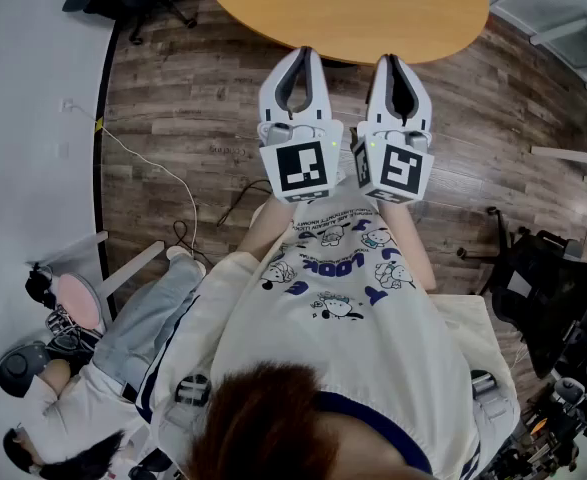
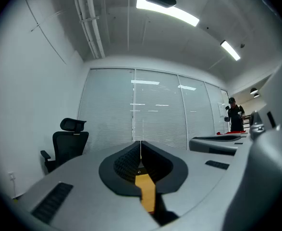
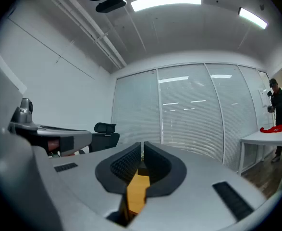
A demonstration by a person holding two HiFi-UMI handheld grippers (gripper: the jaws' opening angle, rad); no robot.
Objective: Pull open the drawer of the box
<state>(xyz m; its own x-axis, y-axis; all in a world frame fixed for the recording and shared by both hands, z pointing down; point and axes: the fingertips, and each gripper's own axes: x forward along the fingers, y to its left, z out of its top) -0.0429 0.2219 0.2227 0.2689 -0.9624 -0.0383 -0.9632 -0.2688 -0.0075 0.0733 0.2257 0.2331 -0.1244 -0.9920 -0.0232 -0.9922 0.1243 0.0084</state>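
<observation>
The big blue letters on my shirt (image 1: pixel 338 298) seem to spell LOOK, upside down from where I look — the small lines of print just above them are too fine to read. Beyond the shirt, the cube (image 1: pixel 297 168) on my left gripper (image 1: pixel 300 58) and the cube (image 1: pixel 401 171) on my right gripper (image 1: pixel 394 63) each carry a black-and-white square marker — pattern only, no letters.

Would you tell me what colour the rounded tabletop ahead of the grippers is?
The tabletop is a light orange-brown wood tone, clearest in the head view.
</observation>
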